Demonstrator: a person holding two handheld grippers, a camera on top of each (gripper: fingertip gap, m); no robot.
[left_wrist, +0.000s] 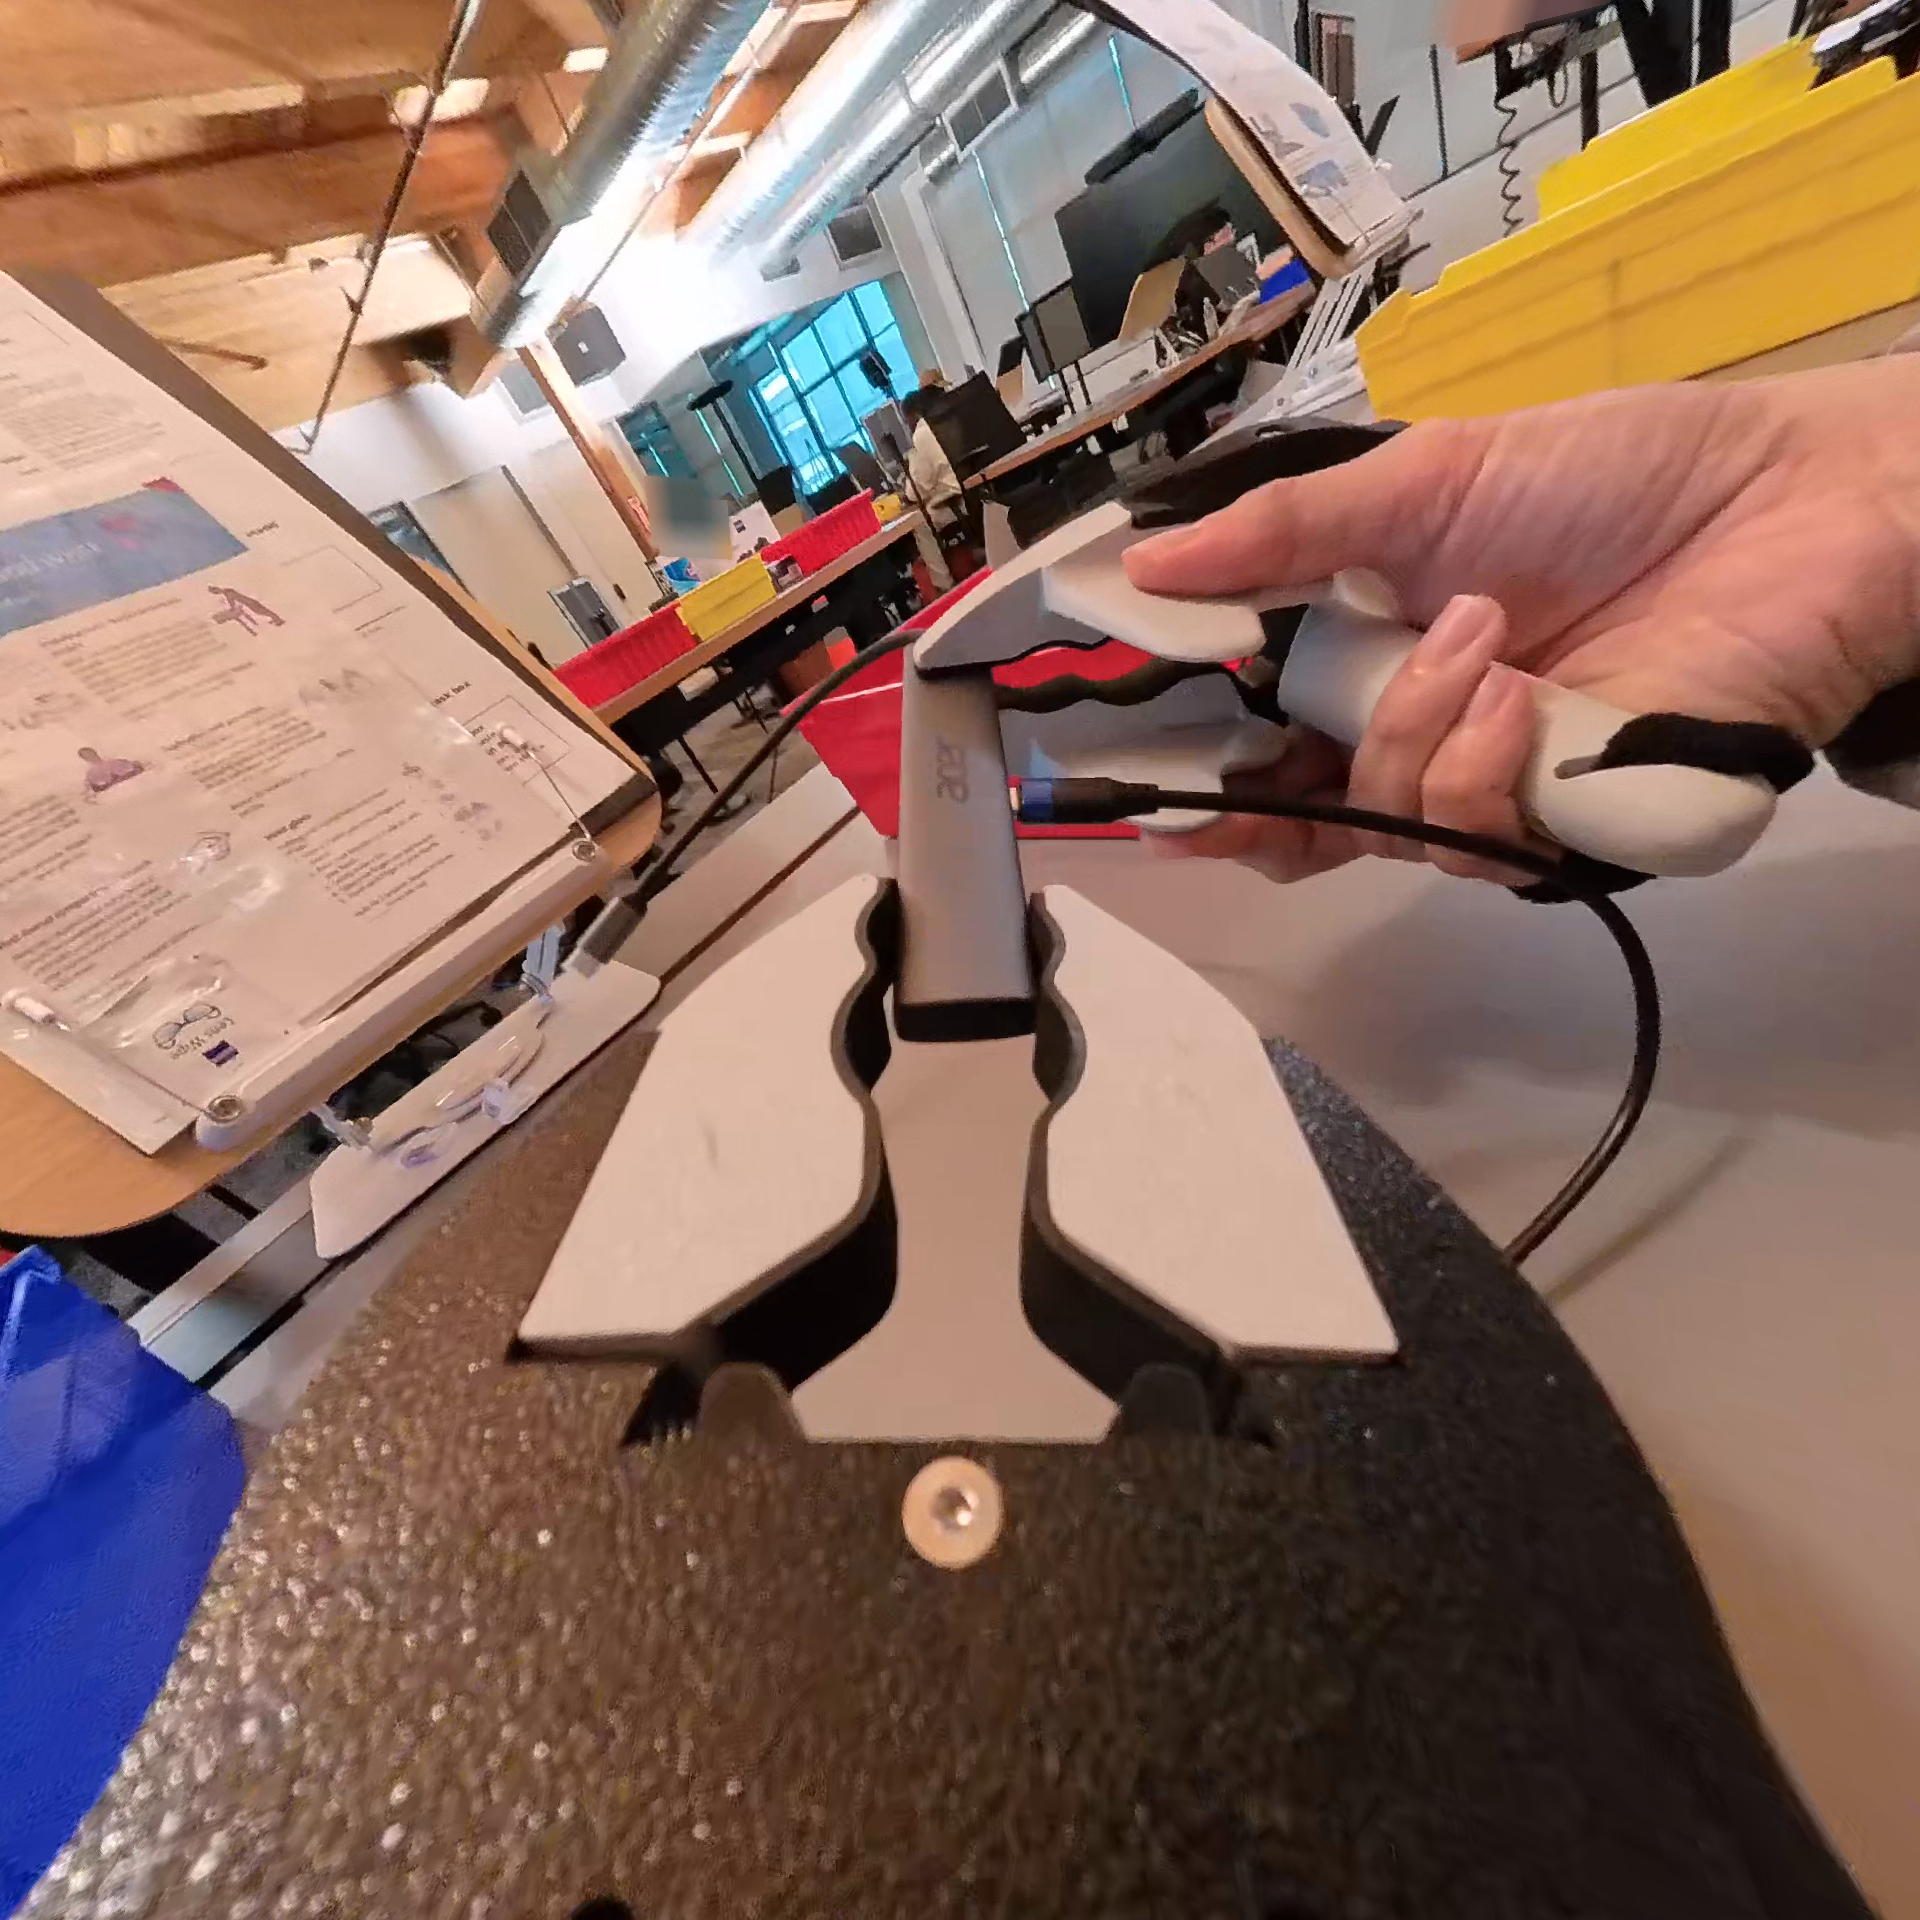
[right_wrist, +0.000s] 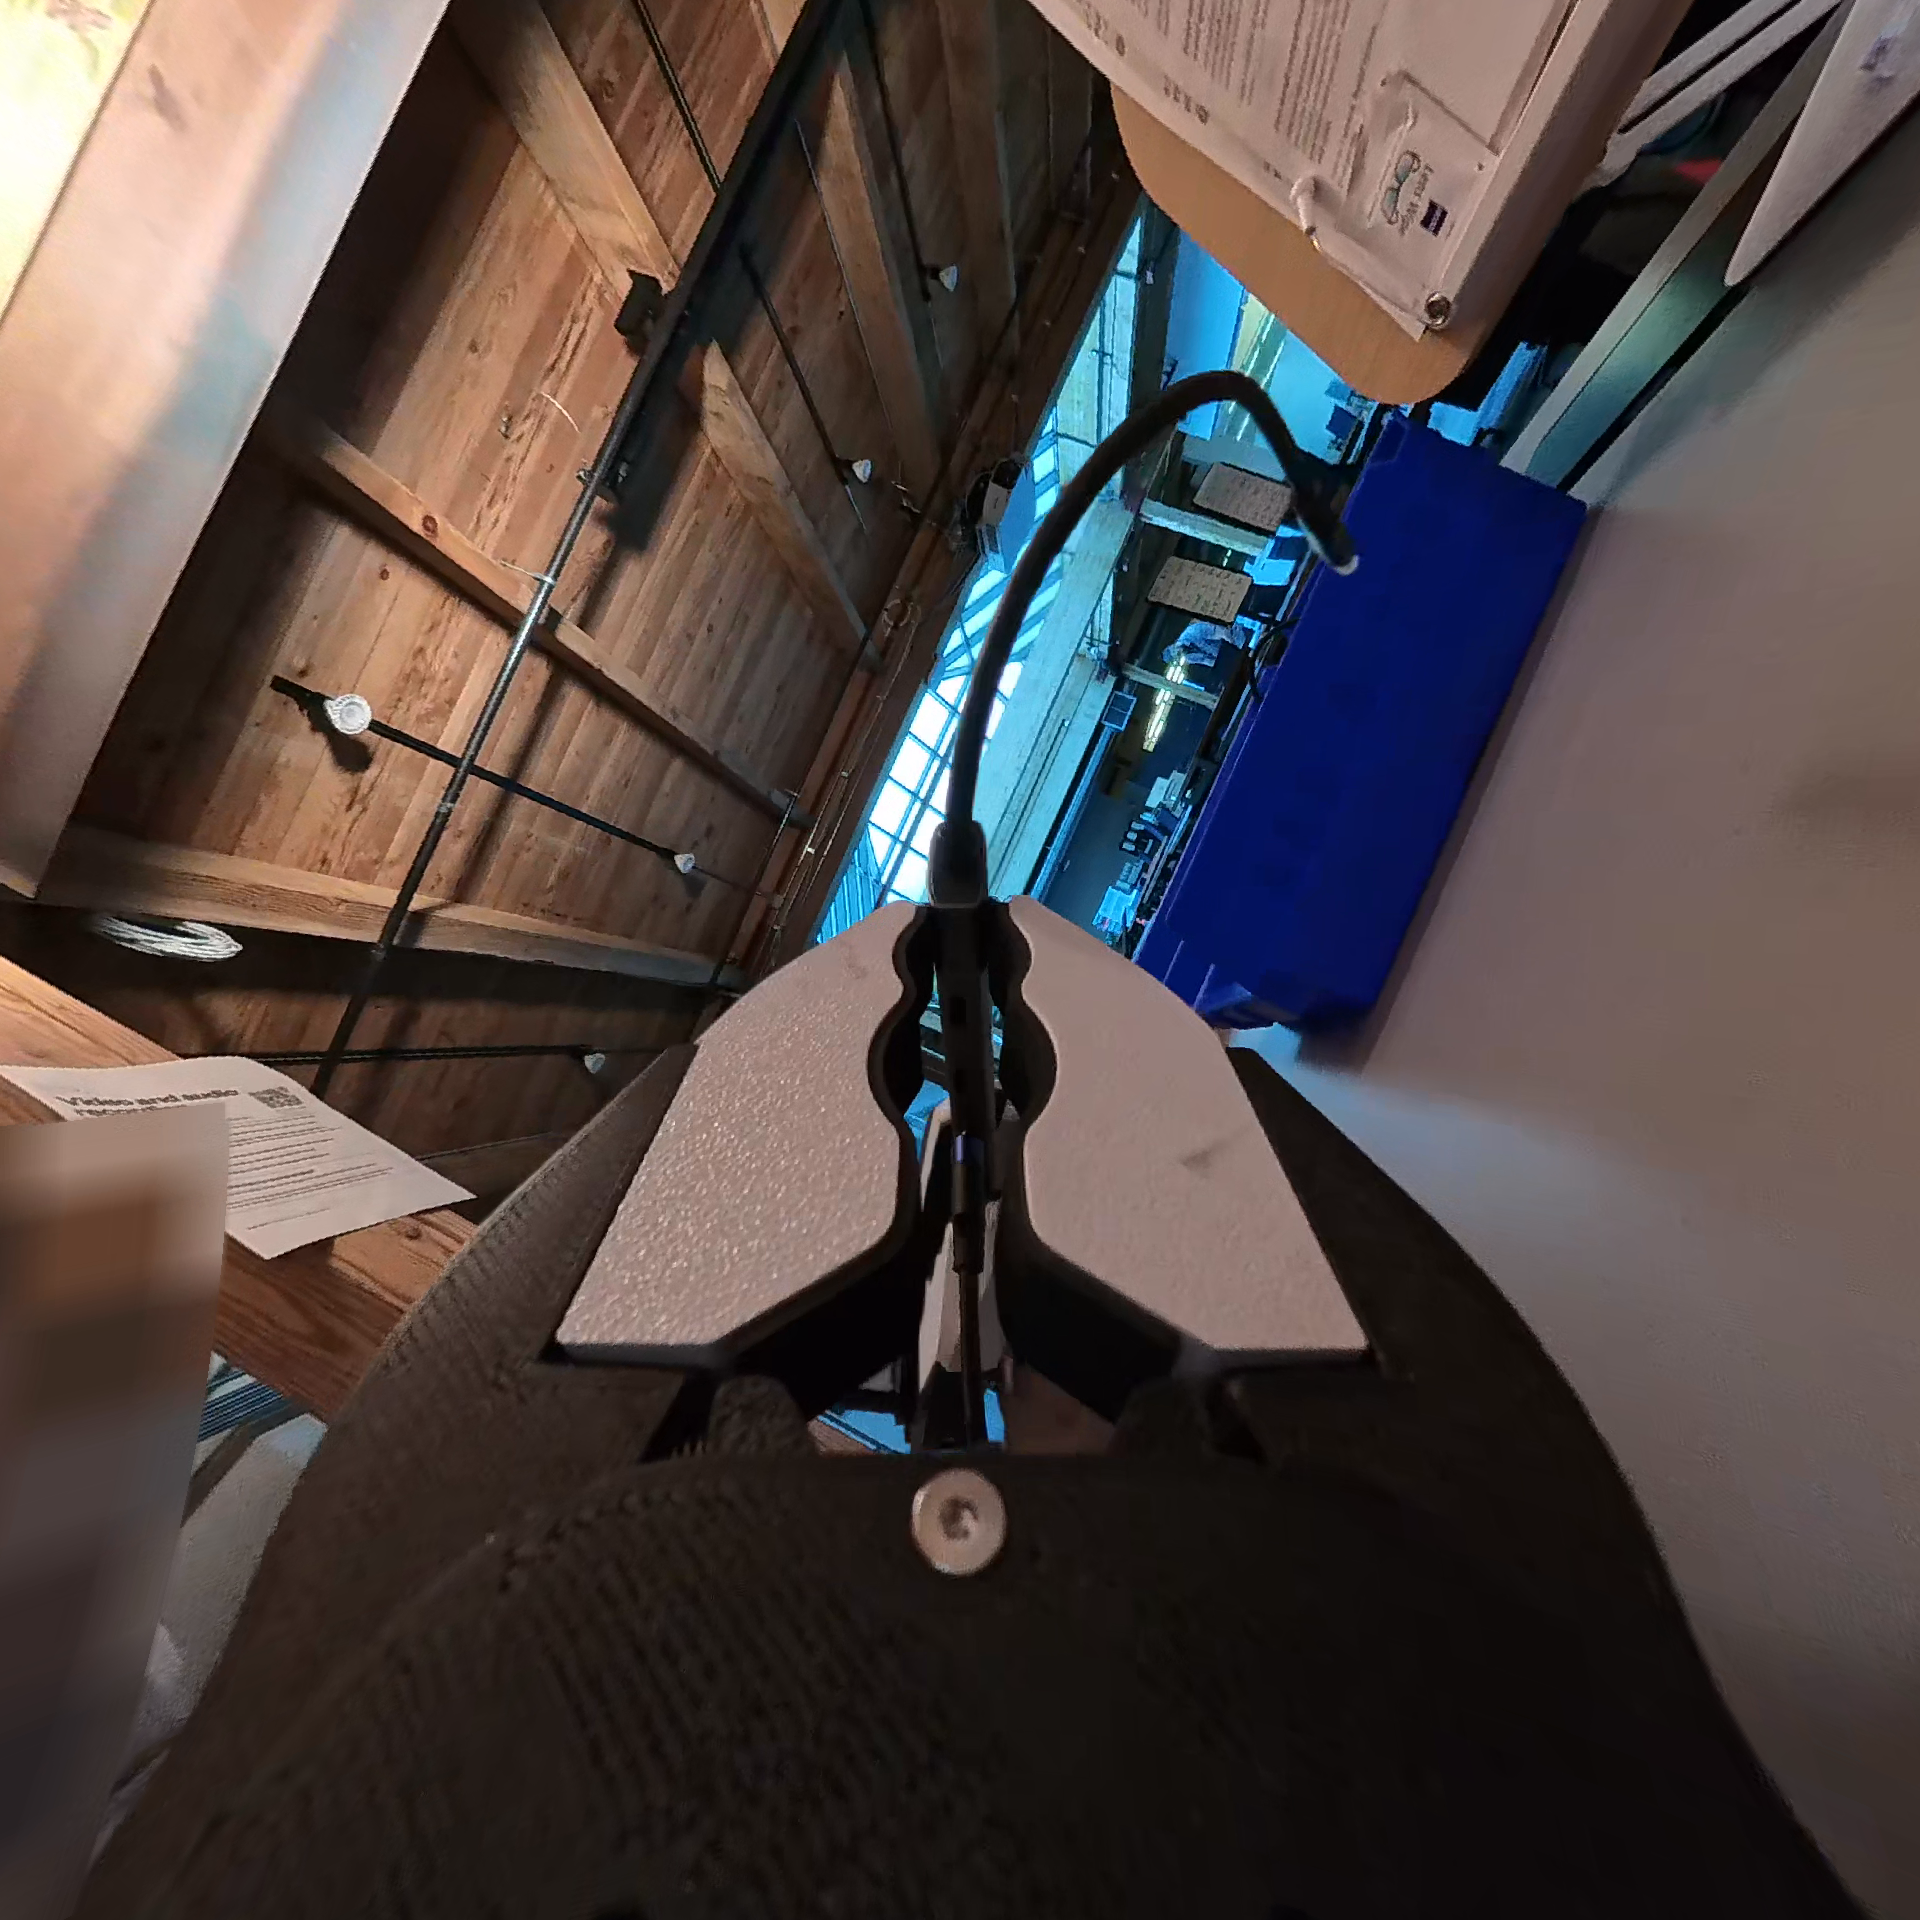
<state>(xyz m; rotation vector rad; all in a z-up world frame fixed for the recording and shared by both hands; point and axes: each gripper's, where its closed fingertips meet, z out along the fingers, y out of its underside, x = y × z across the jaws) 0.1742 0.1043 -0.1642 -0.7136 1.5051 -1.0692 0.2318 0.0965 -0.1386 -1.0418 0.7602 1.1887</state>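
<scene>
My left gripper (left_wrist: 961, 914) is shut on the near end of a slim grey USB hub (left_wrist: 961, 831) and holds it above the grey table (left_wrist: 1714, 1143). A hand (left_wrist: 1610, 561) holds my right gripper (right_wrist: 961, 925), whose white fingers (left_wrist: 1143, 613) reach in from the right and close on the hub's far end (right_wrist: 961, 987). A black cable (left_wrist: 1455, 831) with a blue-ringed plug (left_wrist: 1039, 802) sits in the hub's side port. The hub's own short cable (right_wrist: 987, 623) arcs out past the right fingertips and ends in a free plug (right_wrist: 1335, 540), which also shows in the left wrist view (left_wrist: 613, 925).
A tilted wooden board with printed sheets (left_wrist: 260, 727) stands at the left. A blue bin (left_wrist: 94, 1507) is at the lower left and also shows in the right wrist view (right_wrist: 1382, 727). A red bin (left_wrist: 862, 748) is behind the hub. Yellow bins (left_wrist: 1662, 239) stand at the back right. Left tips to right tips: about 7 cm.
</scene>
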